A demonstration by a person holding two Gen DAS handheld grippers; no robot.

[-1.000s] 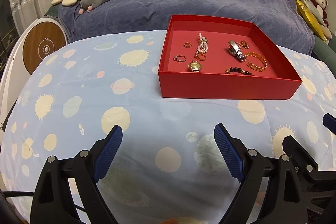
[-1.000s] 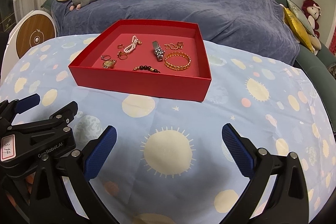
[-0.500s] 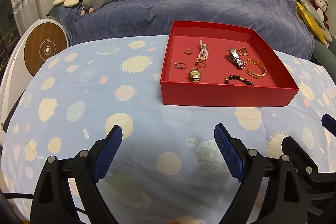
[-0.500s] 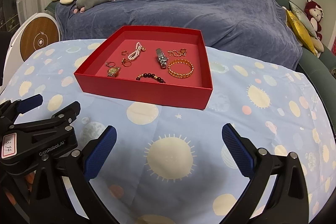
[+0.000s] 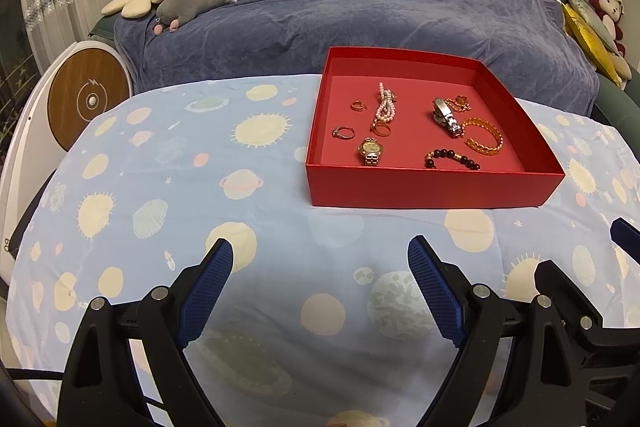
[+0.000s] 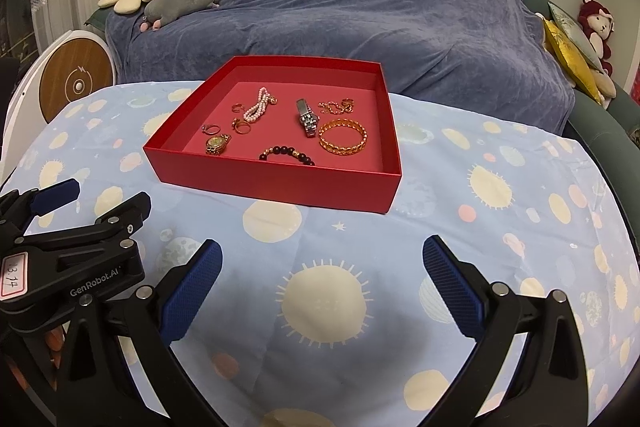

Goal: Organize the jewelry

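Hovering Short of the Jewelry Tray

Nearest, the left gripper point(image 5: 320, 263) and right gripper point(image 6: 322, 263) hang spread wide and empty above the planet-print tablecloth point(image 6: 500, 227). Beyond, the red tray point(image 6: 280, 183) holds every piece: gold watch point(image 6: 217, 144), dark bead bracelet point(image 6: 286, 154), gold chain bangle point(image 6: 343, 137), silver watch point(image 6: 307, 117), pearls point(image 6: 258, 109), rings. That fits sorting finished or yet ahead; nothing shows which.

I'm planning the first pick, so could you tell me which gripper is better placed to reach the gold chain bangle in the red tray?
Probably the right gripper: the gold bangle sits almost straight ahead of its open jaws in the red tray, whereas it lies off to the right of the left gripper.
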